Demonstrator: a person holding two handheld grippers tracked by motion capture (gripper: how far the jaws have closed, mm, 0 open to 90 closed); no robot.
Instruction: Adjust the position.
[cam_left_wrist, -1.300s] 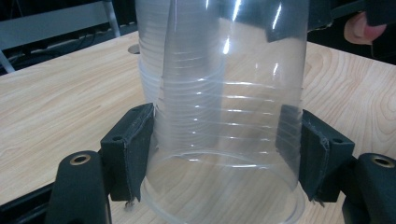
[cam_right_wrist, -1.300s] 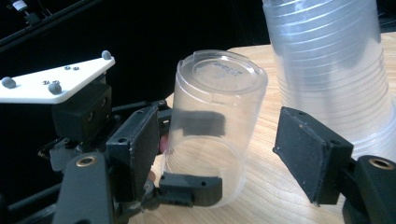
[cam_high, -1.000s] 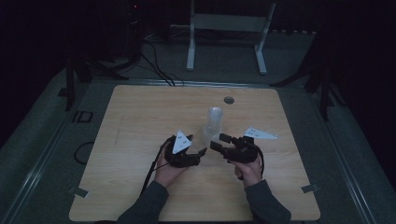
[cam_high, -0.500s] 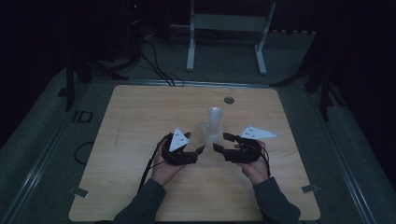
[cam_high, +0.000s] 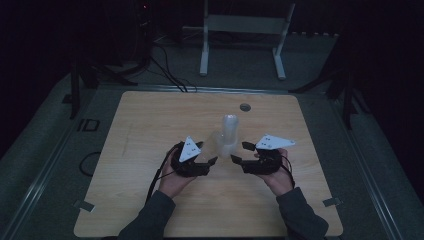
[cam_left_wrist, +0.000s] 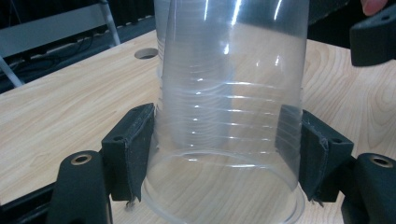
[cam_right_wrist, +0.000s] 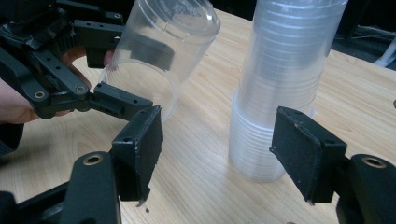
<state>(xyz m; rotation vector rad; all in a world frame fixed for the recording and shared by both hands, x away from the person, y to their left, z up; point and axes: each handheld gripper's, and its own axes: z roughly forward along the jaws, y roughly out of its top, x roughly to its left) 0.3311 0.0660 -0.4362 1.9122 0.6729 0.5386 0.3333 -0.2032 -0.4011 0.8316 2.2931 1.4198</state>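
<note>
left gripper (cam_high: 209, 152) fingers (cam_left_wrist: 133, 149) clamped, right gripper (cam_high: 239, 152) fingers (cam_right_wrist: 140, 149) spread, forearms low and converging

A stack of cups (cam_high: 229, 131) stood on the table (cam_high: 150, 125) with a hole (cam_high: 244, 107) behind it. A single cup (cam_high: 218, 145) sat left of the stack, between the left gripper (cam_high: 210, 153) and right gripper (cam_high: 239, 153).

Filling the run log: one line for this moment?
left gripper: shut on single cup | right gripper: open, near cup stack | table
</note>
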